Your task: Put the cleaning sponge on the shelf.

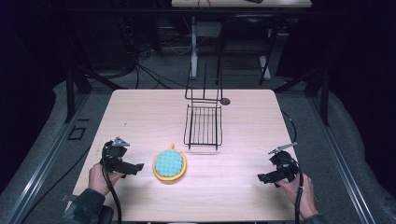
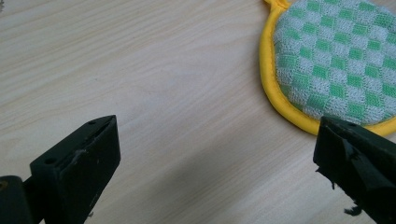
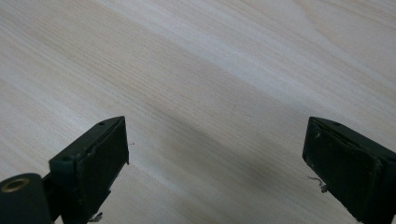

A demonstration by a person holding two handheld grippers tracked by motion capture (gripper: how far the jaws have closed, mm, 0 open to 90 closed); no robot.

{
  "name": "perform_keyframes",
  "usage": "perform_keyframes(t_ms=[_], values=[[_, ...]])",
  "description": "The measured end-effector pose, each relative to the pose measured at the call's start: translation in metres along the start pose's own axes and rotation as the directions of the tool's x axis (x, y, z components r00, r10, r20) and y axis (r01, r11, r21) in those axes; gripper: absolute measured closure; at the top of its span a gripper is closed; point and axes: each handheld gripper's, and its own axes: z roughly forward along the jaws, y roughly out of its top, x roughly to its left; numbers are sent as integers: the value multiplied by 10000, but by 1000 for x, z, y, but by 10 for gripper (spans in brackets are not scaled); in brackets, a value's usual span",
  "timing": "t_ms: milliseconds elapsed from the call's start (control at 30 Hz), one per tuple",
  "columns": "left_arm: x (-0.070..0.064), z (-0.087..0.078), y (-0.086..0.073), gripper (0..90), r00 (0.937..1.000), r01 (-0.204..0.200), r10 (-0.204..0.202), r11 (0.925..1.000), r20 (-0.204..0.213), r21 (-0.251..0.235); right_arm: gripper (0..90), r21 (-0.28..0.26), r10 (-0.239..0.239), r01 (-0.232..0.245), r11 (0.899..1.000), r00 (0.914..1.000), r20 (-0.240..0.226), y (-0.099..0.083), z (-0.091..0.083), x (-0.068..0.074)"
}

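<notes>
I held the left gripper (image 1: 138, 166) just left of the pot holder (image 1: 170, 164), jaws spread wide and empty; the right gripper (image 1: 261, 178), equally agape, sat well right of it. Best to pinch its yellow rim low. Beyond it stood a wire rack (image 1: 203, 125) on the pale wooden table (image 1: 140, 112); the room was dark.

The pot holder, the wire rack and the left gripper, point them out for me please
pot holder (image 1: 169, 164), high view, on its green checked middle.
wire rack (image 1: 203, 125), high view, on the flat grid of black wires.
left gripper (image 1: 138, 167), high view, at the tips of its open jaws.
</notes>
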Motion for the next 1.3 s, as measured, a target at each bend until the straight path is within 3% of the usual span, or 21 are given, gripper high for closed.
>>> perform_keyframes(t_ms=[200,600,900,1000,1300], values=[[-1,1,4,39,9999,91,-90,9999,92,-62,68,151,-69,70,9999,10000,-55,1,1,2],[-13,13,25,11,9975,-240,247,9996,665,-113,85,174,-238,240,9996,9996,-127,2,5,5],[-17,20,34,25,9966,-341,343,9994,743,-48,97,51,-294,295,9996,9995,-115,3,3,5],[-18,26,39,63,9933,-345,327,9993,1105,144,102,108,-346,347,9993,9993,-118,3,3,5],[-23,38,51,184,9911,-271,239,9994,1313,230,107,43,-311,311,9995,9994,-182,3,3,5]])
